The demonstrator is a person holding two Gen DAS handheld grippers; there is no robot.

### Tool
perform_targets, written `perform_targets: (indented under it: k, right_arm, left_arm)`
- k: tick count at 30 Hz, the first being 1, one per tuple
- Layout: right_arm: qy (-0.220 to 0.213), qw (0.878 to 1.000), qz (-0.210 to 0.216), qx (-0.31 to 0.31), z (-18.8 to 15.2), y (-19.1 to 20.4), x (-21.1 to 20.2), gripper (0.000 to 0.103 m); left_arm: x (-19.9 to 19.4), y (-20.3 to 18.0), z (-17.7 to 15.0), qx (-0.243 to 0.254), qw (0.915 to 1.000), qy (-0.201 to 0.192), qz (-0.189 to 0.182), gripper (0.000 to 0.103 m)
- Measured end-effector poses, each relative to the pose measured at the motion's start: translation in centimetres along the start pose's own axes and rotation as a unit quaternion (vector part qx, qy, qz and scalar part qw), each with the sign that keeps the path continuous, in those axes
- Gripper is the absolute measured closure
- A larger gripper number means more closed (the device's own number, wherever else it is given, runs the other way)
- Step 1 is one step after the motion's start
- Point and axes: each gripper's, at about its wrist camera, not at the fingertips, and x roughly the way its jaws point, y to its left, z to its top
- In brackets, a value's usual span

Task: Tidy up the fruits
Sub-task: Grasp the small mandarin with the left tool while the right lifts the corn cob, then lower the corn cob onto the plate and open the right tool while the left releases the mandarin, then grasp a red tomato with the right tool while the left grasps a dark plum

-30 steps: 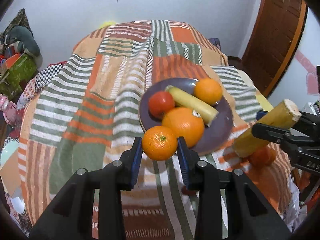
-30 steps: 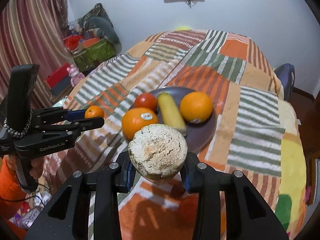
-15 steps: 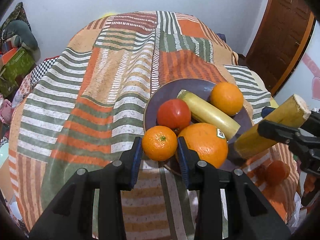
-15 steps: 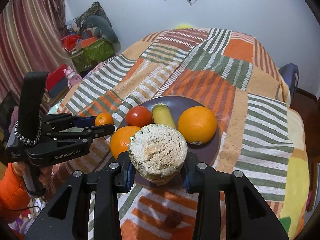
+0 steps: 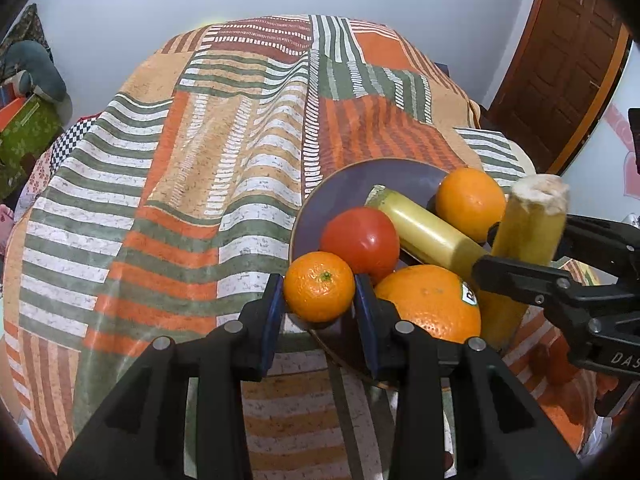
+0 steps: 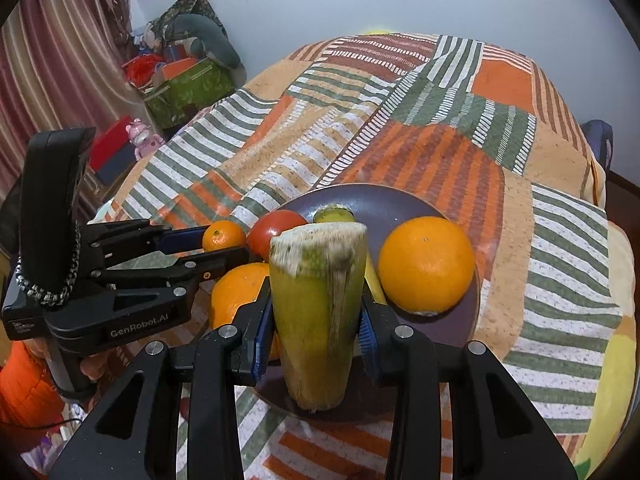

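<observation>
Both grippers have closed in on the plate since a second ago, and the piece on my right has swung from end-on to nearly upright. Nearest me, my left gripper (image 5: 319, 292) clamps a small mandarin (image 5: 319, 286) just over the plate's (image 5: 340, 188) near-left rim, beside the tomato (image 5: 360, 240). My right gripper (image 6: 316, 320) pinches a cut yellow-green stalk piece (image 6: 318, 312), its lower end at or close to the plate's near edge; I cannot tell whether it touches.

Already on the plate: a stickered large orange (image 5: 428, 304), the tomato, a second yellow stalk piece (image 5: 428, 236) lying across the middle, and a farther orange (image 5: 470, 204). Beyond lies only the striped bedspread (image 5: 200, 160).

By my reckoning the job is mostly done: two releases remain. Something orange (image 5: 560, 364) sits low to the right off the plate, blurred; possibly one more fruit.
</observation>
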Motion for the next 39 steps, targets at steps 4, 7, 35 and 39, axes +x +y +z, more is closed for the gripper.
perform_targets:
  k: [4, 7, 35, 39]
  right_arm:
    - [0.001, 1.0, -0.006, -0.004, 0.3, 0.1, 0.3, 0.069]
    - [0.001, 1.0, -0.009, -0.004, 0.3, 0.0, 0.4, 0.069]
    - [-0.065, 0.994, -0.088, 0.008, -4.6, -0.7, -9.6, 0.048]
    - [-0.061, 0.993, -0.1, 0.016, -6.7, -1.1, -10.6, 0.047]
  left_arm:
    - [0.1, 0.7, 0.0, -0.012, 0.9999, 0.002, 0.001, 0.057]
    - [0.1, 0.9, -0.1, -0.014, 0.9999, 0.003, 0.001, 0.054]
    - [-10.0, -2.8, -3.6, 0.014, 0.9991, -0.041, 0.004, 0.047]
    - [-10.6, -3.2, -5.3, 0.011, 0.9995, -0.031, -0.002, 0.047]
